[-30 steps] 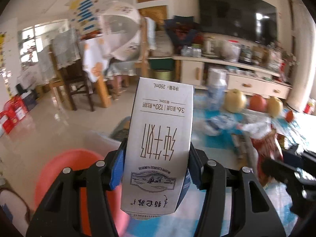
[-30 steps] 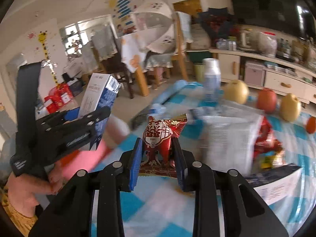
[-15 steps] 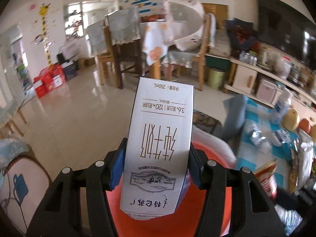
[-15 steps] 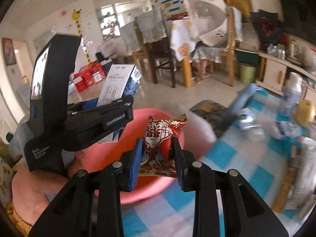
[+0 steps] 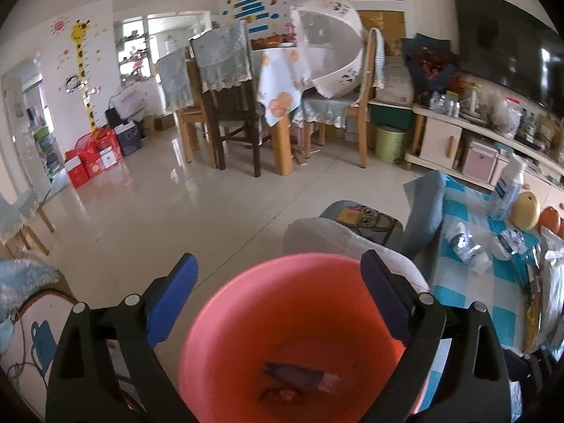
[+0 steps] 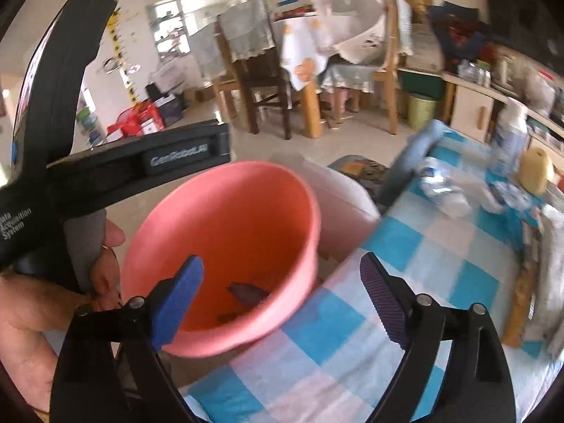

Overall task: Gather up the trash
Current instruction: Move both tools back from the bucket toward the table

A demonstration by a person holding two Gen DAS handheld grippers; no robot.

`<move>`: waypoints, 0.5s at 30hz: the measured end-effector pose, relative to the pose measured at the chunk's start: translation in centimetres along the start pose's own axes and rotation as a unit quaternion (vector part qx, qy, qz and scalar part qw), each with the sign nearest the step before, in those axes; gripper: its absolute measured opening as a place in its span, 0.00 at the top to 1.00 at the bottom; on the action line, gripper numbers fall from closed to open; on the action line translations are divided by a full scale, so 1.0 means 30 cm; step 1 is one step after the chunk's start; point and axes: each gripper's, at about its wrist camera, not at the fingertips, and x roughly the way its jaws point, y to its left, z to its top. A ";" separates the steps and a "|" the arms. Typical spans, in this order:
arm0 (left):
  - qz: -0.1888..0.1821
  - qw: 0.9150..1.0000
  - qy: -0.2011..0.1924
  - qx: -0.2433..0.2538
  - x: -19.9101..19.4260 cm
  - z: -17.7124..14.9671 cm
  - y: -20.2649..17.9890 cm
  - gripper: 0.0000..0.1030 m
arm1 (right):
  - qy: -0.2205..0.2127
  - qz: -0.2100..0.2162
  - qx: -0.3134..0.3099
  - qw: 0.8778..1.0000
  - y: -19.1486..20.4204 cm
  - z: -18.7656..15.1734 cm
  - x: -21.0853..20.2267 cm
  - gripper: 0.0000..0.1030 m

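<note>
A pink bucket [image 5: 292,335] sits right under my left gripper [image 5: 278,296], beside the table's near corner. The left jaws are opening and hold nothing. Dark, blurred pieces of trash [image 5: 299,377] lie at the bucket's bottom. In the right wrist view my right gripper [image 6: 280,299] hangs over the bucket's near rim [image 6: 225,232] and the checked tablecloth [image 6: 405,282]. Its jaws are opening too, with nothing between them. The left gripper [image 6: 211,148] reaches over the bucket from the left, held by a person's hand [image 6: 35,317].
On the blue-and-white cloth lie a crumpled plastic bottle [image 5: 469,246], an upright bottle [image 5: 507,187], a yellow fruit [image 5: 525,208] and silver wrappers [image 5: 550,282]. A padded stool [image 5: 366,218] stands behind the bucket. Dining chairs and a table [image 5: 278,105] stand across the tiled floor.
The milk carton is gone from my left jaws and the red snack packet from my right jaws. Both grippers have opened wide over the bucket.
</note>
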 end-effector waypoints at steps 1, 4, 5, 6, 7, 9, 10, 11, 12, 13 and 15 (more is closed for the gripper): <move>-0.003 1.000 -0.002 0.006 -0.003 0.000 -0.018 0.09 | -0.002 -0.008 0.006 1.000 -0.019 -0.005 -0.015 0.13; -0.013 1.000 -0.008 0.019 -0.014 -0.003 -0.057 0.08 | -0.005 -0.024 0.016 1.000 -0.064 -0.017 -0.051 0.11; -0.015 1.000 -0.009 0.022 -0.016 -0.004 -0.069 0.08 | -0.006 -0.028 0.019 0.999 -0.079 -0.023 -0.063 0.11; -0.018 0.999 -0.010 0.026 -0.017 -0.003 -0.084 0.08 | -0.006 -0.033 0.021 0.999 -0.092 -0.029 -0.076 0.11; -0.020 0.999 -0.011 0.029 -0.018 -0.006 -0.095 0.08 | -0.006 -0.036 0.021 0.999 -0.099 -0.037 -0.091 0.11; -0.024 0.999 -0.011 0.034 -0.020 -0.007 -0.116 0.08 | -0.006 -0.047 0.021 0.999 -0.123 -0.054 -0.113 0.11; -0.026 0.999 -0.012 0.038 -0.023 -0.012 -0.128 0.08 | -0.006 -0.052 0.020 0.998 -0.131 -0.062 -0.122 0.11; -0.027 0.999 -0.012 0.040 -0.023 -0.011 -0.137 0.08 | -0.005 -0.055 0.021 0.998 -0.143 -0.065 -0.128 0.11; -0.028 0.999 -0.012 0.043 -0.025 -0.011 -0.148 0.08 | -0.004 -0.058 0.021 0.998 -0.152 -0.070 -0.132 0.11; -0.030 0.998 -0.013 0.048 -0.027 -0.014 -0.165 0.08 | -0.004 -0.060 0.022 0.998 -0.162 -0.079 -0.141 0.11; -0.032 0.998 -0.013 0.054 -0.031 -0.017 -0.183 0.08 | -0.003 -0.066 0.024 0.998 -0.179 -0.092 -0.153 0.11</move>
